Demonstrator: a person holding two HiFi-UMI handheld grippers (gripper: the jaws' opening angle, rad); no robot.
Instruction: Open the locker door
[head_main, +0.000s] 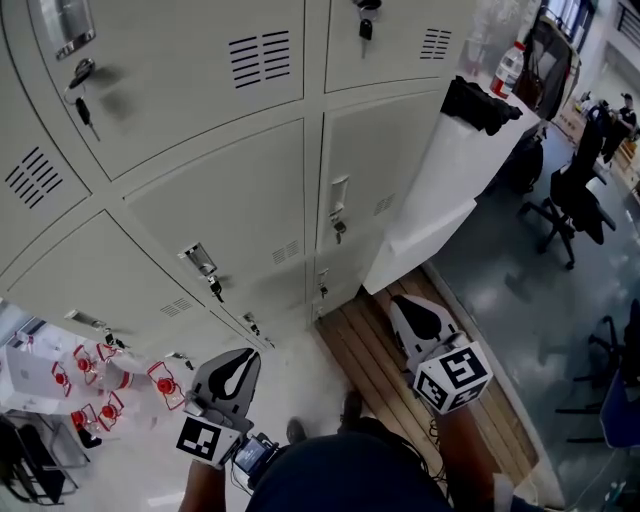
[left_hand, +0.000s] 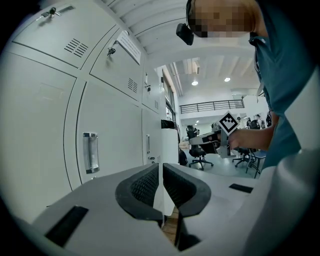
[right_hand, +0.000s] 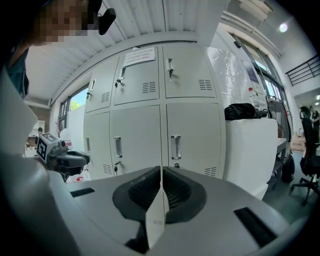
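A bank of grey lockers (head_main: 220, 200) stands in front of me with every door closed. The lower doors carry metal handles (right_hand: 175, 146) (right_hand: 118, 147) with keys under them. My right gripper (right_hand: 161, 180) faces these doors from a distance, its jaws shut and nothing between them. In the head view it sits low at the right (head_main: 405, 302). My left gripper (left_hand: 161, 172) is also shut and holds nothing; it points along a lower door with a handle (left_hand: 90, 152). In the head view the left gripper (head_main: 240, 355) is at the bottom left, short of the lockers.
A white cabinet (head_main: 440, 190) stands against the lockers' right end, a black bag (head_main: 480, 102) on top. A slatted wooden board (head_main: 370, 350) lies on the floor below. Office chairs (head_main: 570, 200) stand at the right. Red-and-white items (head_main: 100, 385) sit at the lower left.
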